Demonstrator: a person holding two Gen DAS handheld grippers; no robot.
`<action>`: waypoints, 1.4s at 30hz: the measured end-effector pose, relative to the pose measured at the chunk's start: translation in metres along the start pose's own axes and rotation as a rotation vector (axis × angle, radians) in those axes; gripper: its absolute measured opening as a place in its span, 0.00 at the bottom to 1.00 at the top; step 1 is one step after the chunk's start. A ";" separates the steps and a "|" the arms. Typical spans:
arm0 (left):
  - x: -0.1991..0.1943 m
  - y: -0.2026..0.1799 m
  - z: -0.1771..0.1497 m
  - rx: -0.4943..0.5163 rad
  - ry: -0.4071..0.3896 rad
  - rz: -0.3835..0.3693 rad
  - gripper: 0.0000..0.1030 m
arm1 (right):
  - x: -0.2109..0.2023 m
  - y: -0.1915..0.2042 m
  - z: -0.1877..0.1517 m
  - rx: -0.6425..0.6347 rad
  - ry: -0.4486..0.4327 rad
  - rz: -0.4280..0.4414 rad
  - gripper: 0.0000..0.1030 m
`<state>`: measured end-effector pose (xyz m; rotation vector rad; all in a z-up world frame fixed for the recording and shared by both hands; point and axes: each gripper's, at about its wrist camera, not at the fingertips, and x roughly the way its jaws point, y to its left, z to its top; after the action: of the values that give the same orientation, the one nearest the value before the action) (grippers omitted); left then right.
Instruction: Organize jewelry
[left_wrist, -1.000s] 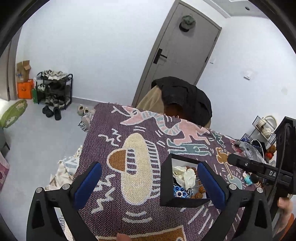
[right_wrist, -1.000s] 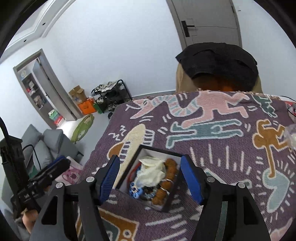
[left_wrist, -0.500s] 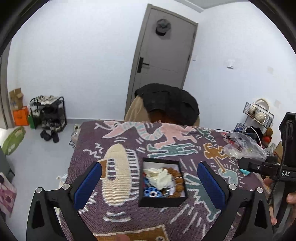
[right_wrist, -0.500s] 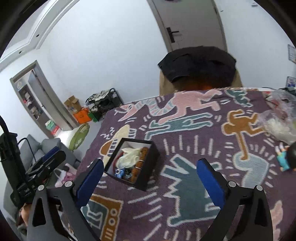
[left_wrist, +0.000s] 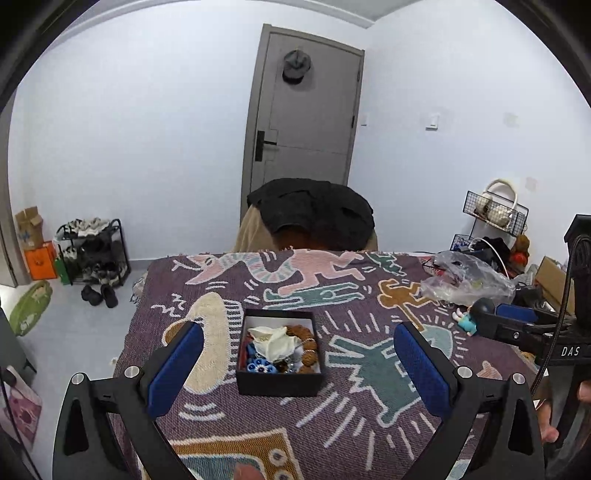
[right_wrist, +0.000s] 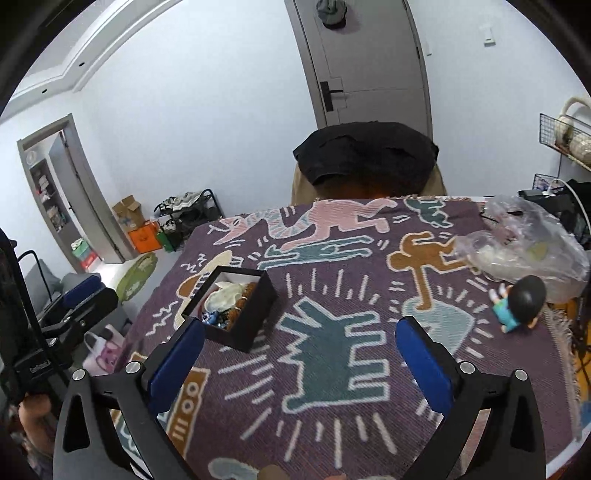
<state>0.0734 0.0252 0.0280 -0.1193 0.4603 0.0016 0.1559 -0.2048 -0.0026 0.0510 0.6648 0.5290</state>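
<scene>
Peering past the right gripper (right_wrist: 299, 354), only its view caught the doll (right_wrist: 521, 302) at the bench (right_wrist: 369, 424) edge; both grippers' jaws gaped empty, the right's having just widened, the box (left_wrist: 279, 382) standing clear.

Lettering on right gripper (left_wrist: 517, 319), seen from the left wrist view: white capitals "DAS" on the black body, at about 3 o'clock in the frame; anything further along is cut off by the frame edge.
Lettering on left gripper (right_wrist: 79, 295), seen from the right wrist view: a small pale word on the black body at about 8 o'clock; too small and blurred to read.
Cardboard box (left_wrist: 27, 230) by the wall, 9 o'clock in the left wrist view: blue marks on its face, not legible.
Woven blanket (right_wrist: 332, 332): three ring shapes like "000" in the orange patch at 7 o'clock; pattern or numerals, cannot tell.
</scene>
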 end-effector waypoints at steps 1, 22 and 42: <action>-0.004 -0.002 -0.002 -0.005 -0.009 -0.001 1.00 | -0.006 -0.002 -0.003 -0.002 -0.008 0.001 1.00; -0.076 -0.048 -0.033 0.089 -0.094 0.007 1.00 | -0.054 0.009 -0.031 -0.030 -0.113 -0.041 1.00; -0.074 -0.040 -0.032 0.048 -0.074 0.043 1.00 | -0.043 -0.002 -0.037 -0.011 -0.063 -0.053 1.00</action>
<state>-0.0064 -0.0164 0.0370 -0.0617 0.3889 0.0372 0.1070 -0.2319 -0.0076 0.0399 0.6003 0.4781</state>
